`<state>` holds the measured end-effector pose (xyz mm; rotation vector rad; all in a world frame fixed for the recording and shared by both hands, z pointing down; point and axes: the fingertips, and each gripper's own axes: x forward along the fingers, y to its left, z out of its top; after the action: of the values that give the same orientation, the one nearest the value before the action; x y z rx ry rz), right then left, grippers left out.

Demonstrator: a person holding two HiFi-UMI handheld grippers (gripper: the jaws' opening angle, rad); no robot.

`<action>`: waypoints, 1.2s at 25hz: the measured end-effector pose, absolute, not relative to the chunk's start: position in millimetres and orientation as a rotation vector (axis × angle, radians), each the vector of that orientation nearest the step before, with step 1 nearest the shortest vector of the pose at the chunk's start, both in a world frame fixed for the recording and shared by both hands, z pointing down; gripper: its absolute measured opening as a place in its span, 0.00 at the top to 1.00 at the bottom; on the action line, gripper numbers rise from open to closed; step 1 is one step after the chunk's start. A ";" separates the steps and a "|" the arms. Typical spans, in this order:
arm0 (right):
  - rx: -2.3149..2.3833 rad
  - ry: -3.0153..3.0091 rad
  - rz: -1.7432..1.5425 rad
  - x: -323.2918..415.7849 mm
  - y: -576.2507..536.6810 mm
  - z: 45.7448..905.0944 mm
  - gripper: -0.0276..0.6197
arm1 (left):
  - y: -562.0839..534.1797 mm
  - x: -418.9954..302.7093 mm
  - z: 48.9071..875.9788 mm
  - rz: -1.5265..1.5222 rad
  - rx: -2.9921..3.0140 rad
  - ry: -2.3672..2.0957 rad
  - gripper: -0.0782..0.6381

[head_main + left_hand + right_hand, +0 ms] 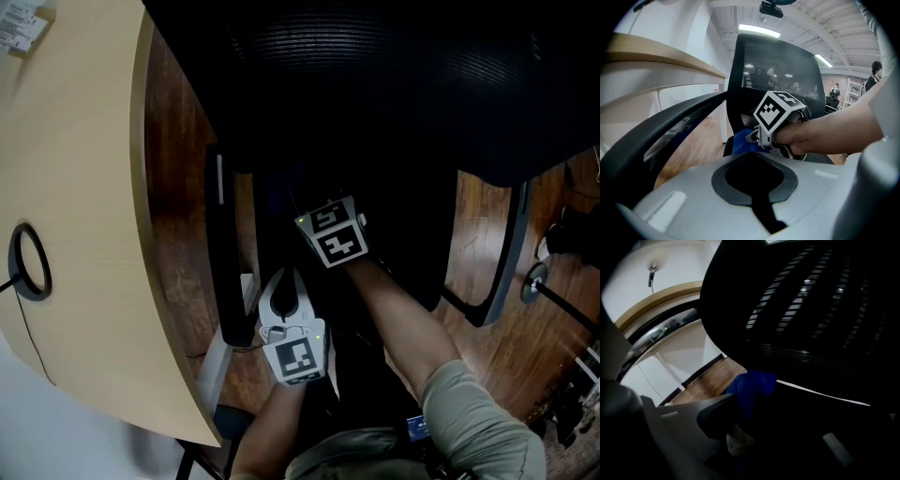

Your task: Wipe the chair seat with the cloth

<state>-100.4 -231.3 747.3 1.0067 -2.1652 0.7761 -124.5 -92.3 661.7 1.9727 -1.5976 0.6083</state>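
**Blue cloth clamped in the right gripper, low over the dark seat**

Holds a bunched blue cloth [752, 386] in the right gripper [743, 404], clenched on a gathered fold, with a soft lobe bulging past the tips. Reaches forward over the chair seat [403, 253] toward its far left part, close under the black mesh back [375, 66]. Cannot tell whether the cloth presses on the seat or hangs just above it; too dark there in all 3 views.

Rests the left gripper [285, 286] nearer, just beside the left armrest [223, 253], closed on nothing and apart from the cloth. Plays no visible part in the wipe.

On handling, judged from the folds:
- Looks light and limp, with no stiffness at all.
- Likely to crumple and drag under a push rather than glide flat.
- Probably catches on a textured seat, so likely to bunch up at the leading side.
- Nothing fragile here.

Best taken by a thick fold, deep between the pads, leaving enough loose cloth beyond the tips to meet the seat. Appears gripped roughly that way now. Could slip out of the grasp if snagged on the seat edge or either of the 2 armrests.

Seems early or midway in the wipe; no dirt or wiped patch visible to judge by. Elsewhere: beige desk [84, 206] at left and wooden floor [183, 169] below.
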 end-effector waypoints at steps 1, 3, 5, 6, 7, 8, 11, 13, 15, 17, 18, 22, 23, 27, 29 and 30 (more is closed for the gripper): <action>1.031 -2.145 0.778 -86.0 -232.4 746.5 0.81 | -93.9 -119.0 659.9 0.611 1.981 -1.586 0.88; 1.087 -2.099 0.778 -53.6 -234.6 744.5 0.81 | -98.5 -106.4 656.7 0.617 2.007 -1.561 0.88; 1.140 -2.049 0.767 -16.4 -233.5 743.1 0.81 | -101.3 -90.9 655.7 0.620 2.032 -1.535 0.88; 1.160 -2.024 0.762 2.5 -232.0 742.8 0.81 | -102.6 -82.3 656.2 0.612 2.041 -1.527 0.88; 1.179 -2.000 0.762 20.6 -230.3 742.5 0.81 | -104.5 -73.2 656.8 0.601 2.053 -1.519 0.88; 1.200 -1.977 0.766 38.1 -228.8 741.7 0.81 | -106.7 -63.7 656.9 0.593 2.068 -1.506 0.88; 1.293 -1.906 0.787 91.1 -220.7 739.3 0.81 | -112.9 -34.6 658.1 0.578 2.122 -1.451 0.88; 1.360 -1.847 0.801 126.9 -212.3 739.6 0.81 | -116.1 -16.3 661.1 0.573 2.151 -1.414 0.88; 1.427 -1.790 0.818 161.1 -203.7 740.6 0.81 | -117.1 1.9 663.8 0.572 2.182 -1.374 0.88; 1.490 -1.729 0.839 193.9 -195.4 742.4 0.81 | -117.6 19.8 664.3 0.571 2.210 -1.339 0.88; 1.519 -1.693 0.851 209.3 -191.1 743.9 0.81 | -117.3 27.9 665.1 0.565 2.217 -1.327 0.88; 1.607 -1.571 0.903 253.2 -171.6 752.1 0.81 | -111.3 51.7 671.8 0.568 2.240 -1.273 0.88; 1.615 -1.557 0.910 258.2 -167.8 754.2 0.81 | -109.8 55.7 673.7 0.573 2.244 -1.263 0.88; 1.628 -1.528 0.939 267.8 -158.7 763.9 0.81 | -108.8 64.0 679.7 0.591 2.251 -1.247 0.88; 1.634 -1.530 0.941 268.7 -157.1 767.4 0.81 | -109.3 62.5 678.0 0.601 2.249 -1.246 0.88; 1.639 -1.534 0.939 268.3 -157.6 767.4 0.81 | -109.0 60.2 677.1 0.603 2.247 -1.250 0.88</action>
<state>268.3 -157.6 767.4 1.6392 -1.5335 0.9394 60.2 -109.0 677.1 2.2473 -1.2504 0.6031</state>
